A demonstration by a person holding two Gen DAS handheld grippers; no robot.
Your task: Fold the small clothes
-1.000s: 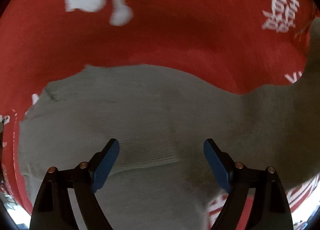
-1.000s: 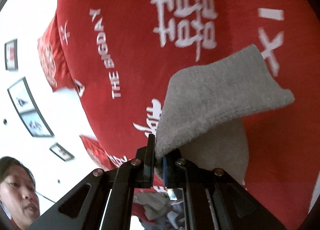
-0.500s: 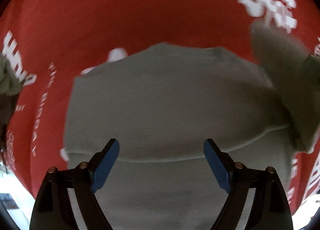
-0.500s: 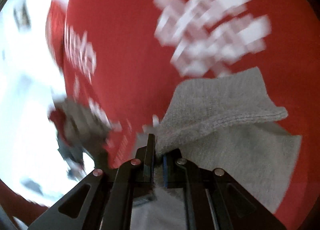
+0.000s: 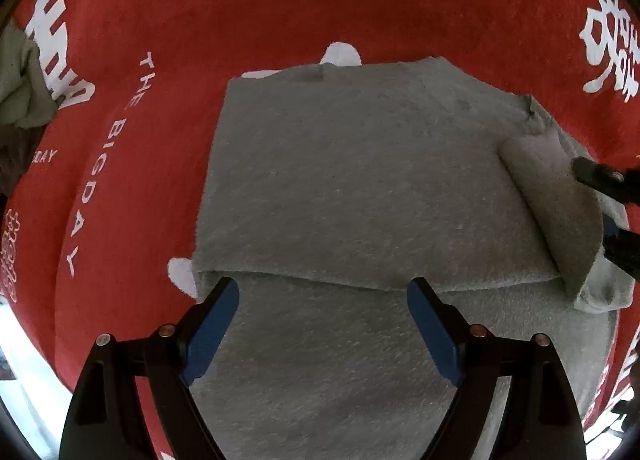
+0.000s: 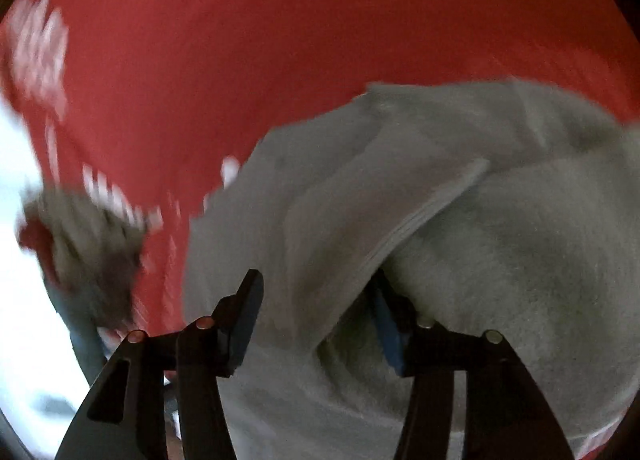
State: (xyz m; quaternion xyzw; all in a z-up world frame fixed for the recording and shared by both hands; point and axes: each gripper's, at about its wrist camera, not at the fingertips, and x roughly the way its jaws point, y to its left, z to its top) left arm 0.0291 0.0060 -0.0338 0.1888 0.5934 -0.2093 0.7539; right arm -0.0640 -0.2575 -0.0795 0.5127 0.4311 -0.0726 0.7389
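Grey knitted garment (image 5: 360,188) lies folded on the red printed cloth (image 5: 280,0) over the surface, its upper layer ending in a straight edge. Left gripper (image 5: 324,324) hovers above that edge, jaws wide apart and empty. Right gripper (image 6: 316,320) sits at the garment's curled side flap (image 5: 548,196), jaws opening with fabric between them.

Dim fisheye views, right one motion-blurred
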